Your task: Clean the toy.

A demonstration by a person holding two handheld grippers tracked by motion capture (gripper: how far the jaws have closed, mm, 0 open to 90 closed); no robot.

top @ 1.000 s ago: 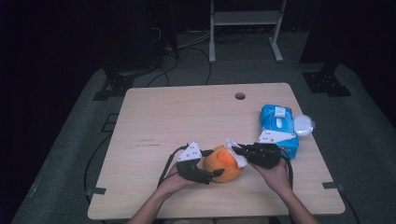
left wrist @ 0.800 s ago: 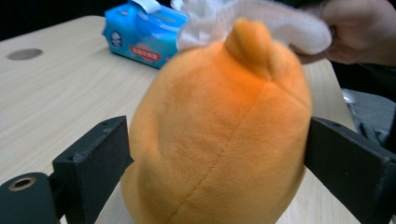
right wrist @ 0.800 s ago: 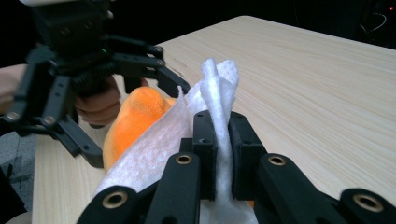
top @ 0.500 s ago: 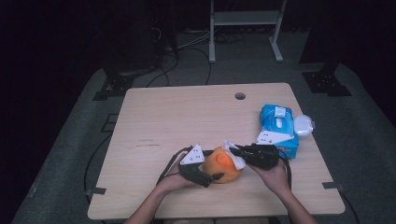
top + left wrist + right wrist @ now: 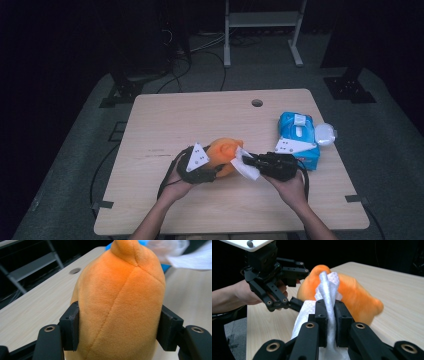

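Note:
An orange plush toy [image 5: 225, 150] sits near the table's front middle. My left gripper [image 5: 216, 171] comes at it from the left. In the left gripper view its two black pads [image 5: 71, 327] press into the sides of the plush [image 5: 117, 302]; these jaws have just been closing on it. My right gripper [image 5: 248, 161] reaches in from the right, shut on a white wipe [image 5: 248, 169]. In the right gripper view the wipe [image 5: 328, 287] stands pinched between the jaws [image 5: 331, 312] and touches the plush [image 5: 359, 297].
A blue pack of wipes [image 5: 297, 137] with a white lid [image 5: 325, 132] lies at the right of the wooden table [image 5: 165, 125]. A cable hole [image 5: 257, 103] is near the far edge. Dark floor, stands and cables lie beyond.
The left jaws have closed onto the plush, and the plush has tipped up and shifted slightly away from the front edge. The right gripper with the wipe has stayed in place.

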